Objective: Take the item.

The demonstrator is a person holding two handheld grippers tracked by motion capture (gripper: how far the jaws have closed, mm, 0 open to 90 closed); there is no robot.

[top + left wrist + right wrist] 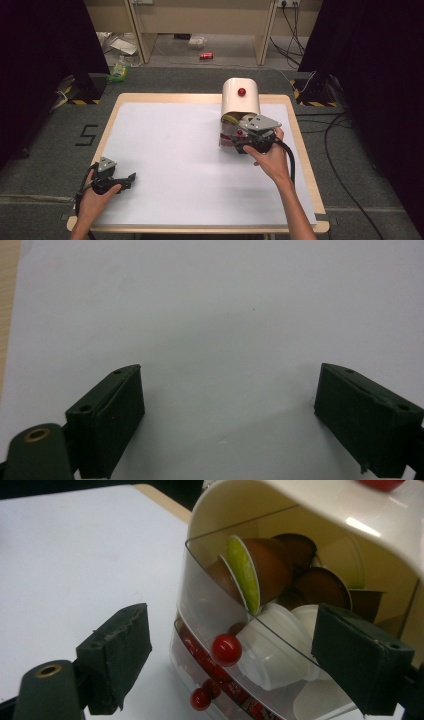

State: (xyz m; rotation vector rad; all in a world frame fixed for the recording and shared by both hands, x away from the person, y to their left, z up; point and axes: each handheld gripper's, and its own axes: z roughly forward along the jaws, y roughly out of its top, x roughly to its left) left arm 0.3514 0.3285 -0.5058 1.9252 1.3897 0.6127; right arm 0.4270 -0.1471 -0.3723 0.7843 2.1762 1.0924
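Near the worktop's far right edge, the right gripper, jaws wide, faces the cream dome-topped capsule dispenser's clear drawer; a skewed pull on its red knob could spill capsules.

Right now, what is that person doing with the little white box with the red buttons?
A person holds a gripper in each hand at a table. The right gripper is open, right at the front of a cream-white capsule holder. Its top clear drawer holds brown and white coffee capsules and has a red knob. The jaws stand either side of that knob without gripping it. The left gripper is open too, over the bare white tabletop near the person.
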